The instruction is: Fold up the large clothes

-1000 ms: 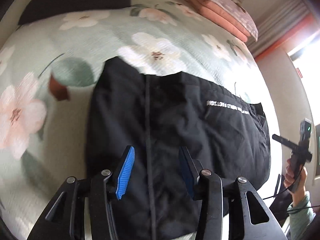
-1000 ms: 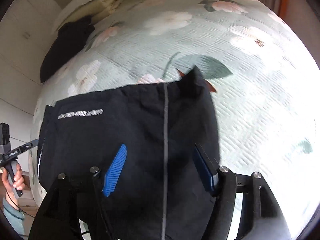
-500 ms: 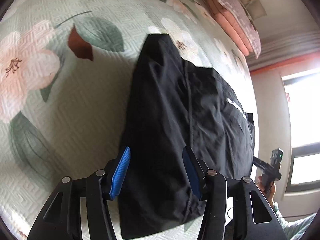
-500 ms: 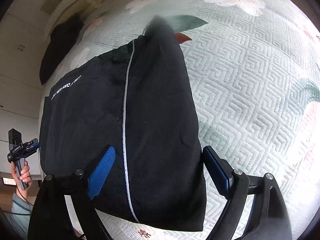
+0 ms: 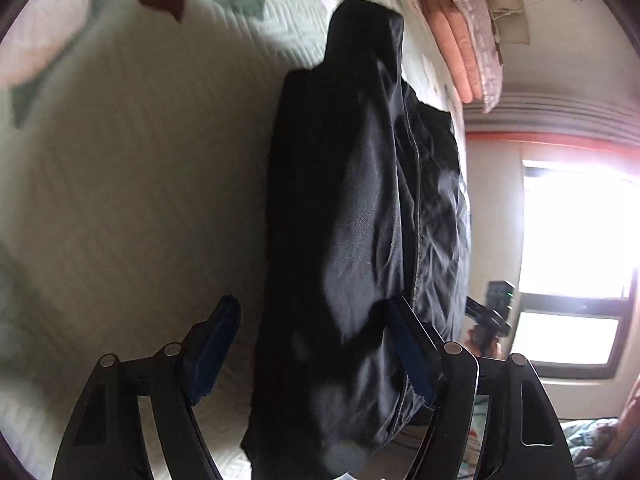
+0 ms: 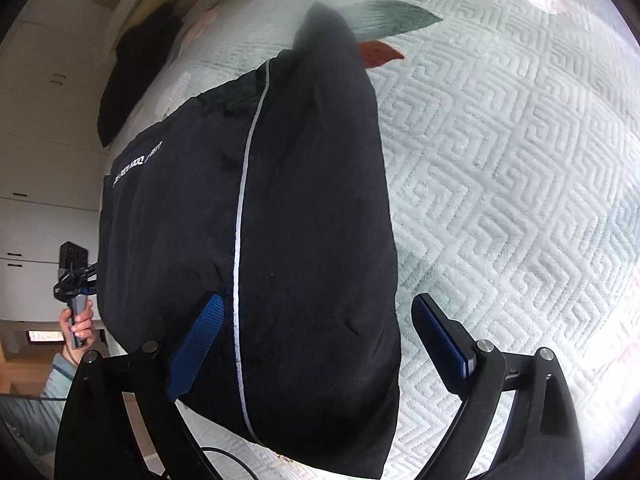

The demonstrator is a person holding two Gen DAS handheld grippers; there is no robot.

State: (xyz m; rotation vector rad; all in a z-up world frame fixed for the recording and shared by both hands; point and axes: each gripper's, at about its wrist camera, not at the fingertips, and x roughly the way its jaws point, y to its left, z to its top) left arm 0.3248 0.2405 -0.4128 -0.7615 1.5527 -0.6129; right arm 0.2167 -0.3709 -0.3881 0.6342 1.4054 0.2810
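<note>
A black garment with a thin white stripe and small white lettering lies folded on the floral quilted bed. It also shows in the left wrist view, seen low and edge-on. My right gripper is open, its blue pads straddling the garment's near edge just above it. My left gripper is open, low over the other near edge, with the fabric between its pads. Neither holds anything.
A stack of pink folded bedding lies at the bed's far end. Another dark cloth lies at the far side. A person's hand holds a small camera rig beside the bed. A bright window is beyond.
Both grippers have dropped lower and closer to the garment's near edge. The left gripper has tilted almost level with the bed. Both stay open.
</note>
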